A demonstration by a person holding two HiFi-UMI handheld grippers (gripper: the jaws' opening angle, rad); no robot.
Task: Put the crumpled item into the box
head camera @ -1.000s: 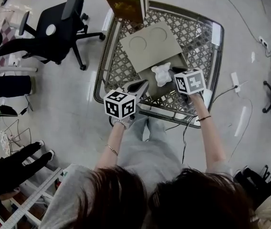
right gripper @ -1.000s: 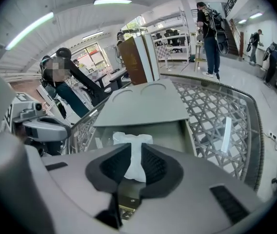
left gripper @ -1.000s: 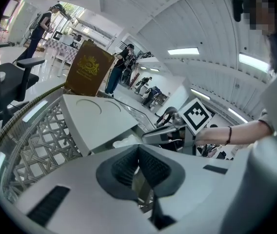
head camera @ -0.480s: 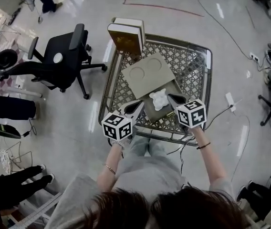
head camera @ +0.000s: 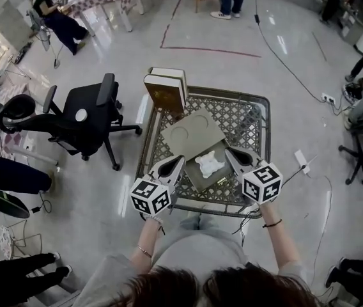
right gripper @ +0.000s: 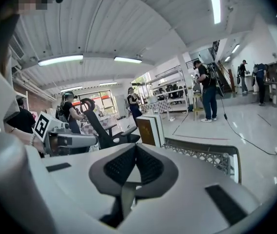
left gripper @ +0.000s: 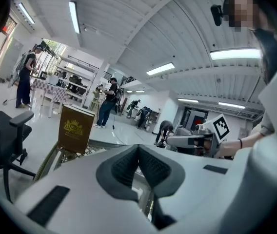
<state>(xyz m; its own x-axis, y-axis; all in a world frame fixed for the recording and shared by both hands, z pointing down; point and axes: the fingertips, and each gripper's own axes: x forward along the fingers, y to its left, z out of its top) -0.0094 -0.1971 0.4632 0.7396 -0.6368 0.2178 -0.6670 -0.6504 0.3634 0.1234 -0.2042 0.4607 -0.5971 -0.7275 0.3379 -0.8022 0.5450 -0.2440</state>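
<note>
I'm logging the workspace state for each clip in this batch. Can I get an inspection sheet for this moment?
Surface: metal lattice table, rimmed, standing on a shiny floor.
Job's things: crumpled white item appears to lie in the open box; flat lid rests just beyond the box.
Clutter: gold-fronted case stands upright at the table's far left corner.
Grippers: left gripper and right gripper are both shut with nothing between the jaws, either side of the box.
Cables: dark cable runs across the floor, right of the table.
Surroundings: black office chair left of the table; people at the room's edges.
</note>
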